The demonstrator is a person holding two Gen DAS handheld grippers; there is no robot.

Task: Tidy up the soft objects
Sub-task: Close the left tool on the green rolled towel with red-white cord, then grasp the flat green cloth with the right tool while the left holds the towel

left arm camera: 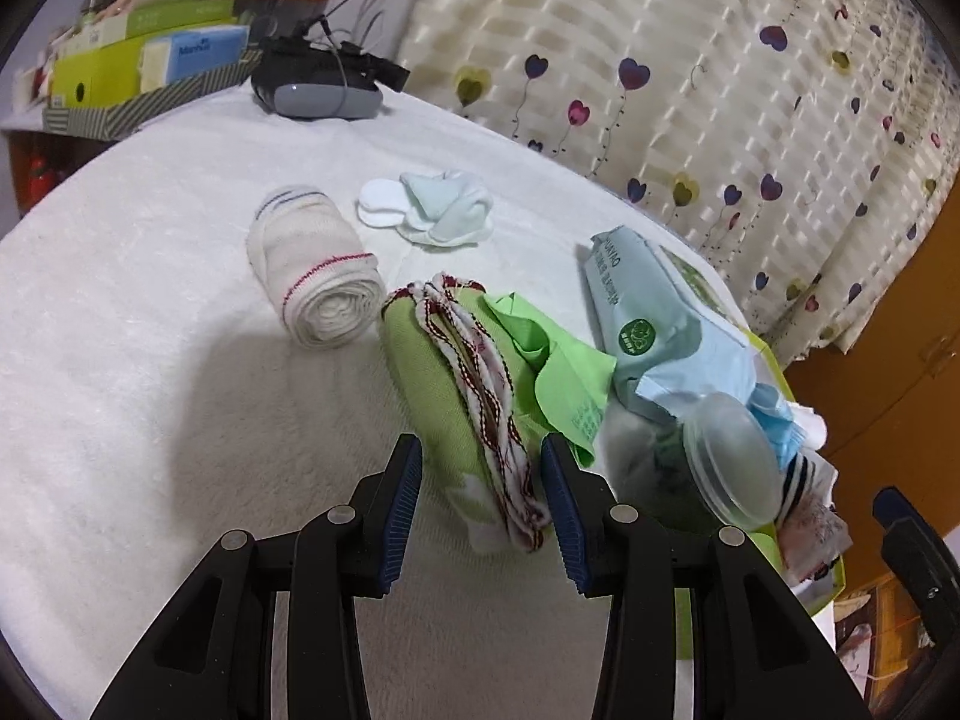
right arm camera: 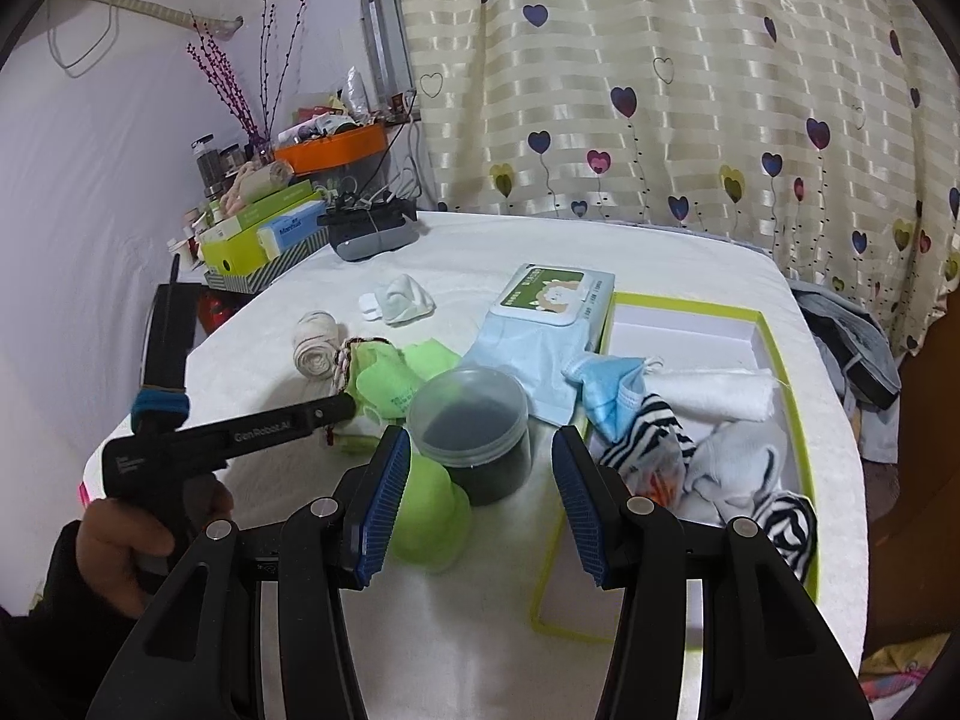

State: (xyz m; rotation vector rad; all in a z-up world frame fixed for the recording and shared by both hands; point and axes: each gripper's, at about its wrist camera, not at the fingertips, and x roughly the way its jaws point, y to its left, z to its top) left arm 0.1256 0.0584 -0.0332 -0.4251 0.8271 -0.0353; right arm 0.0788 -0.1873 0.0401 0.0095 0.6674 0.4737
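A rolled green cloth with red-and-white trim (left arm camera: 444,420) lies on the white tabletop between the fingers of my left gripper (left arm camera: 483,474). The jaws stand open around it with no pad pressing on it. In the right wrist view a hand holds the left gripper (right arm camera: 342,408) with its tip at that green cloth (right arm camera: 384,378). My right gripper (right arm camera: 480,438) is open and hovers just in front of a clear lidded jar (right arm camera: 474,414); nothing is between its pads. A rolled white sock (left arm camera: 318,294) and a pale blue cloth with cotton pads (left arm camera: 444,210) lie farther back.
A lime-rimmed box (right arm camera: 774,324) at the right holds striped socks, a white roll and a blue mask. A wipes pack (right arm camera: 543,306) leans beside it. A grey headset (left arm camera: 318,90) and stacked boxes (left arm camera: 138,60) sit at the far left. The heart-print curtain hangs behind.
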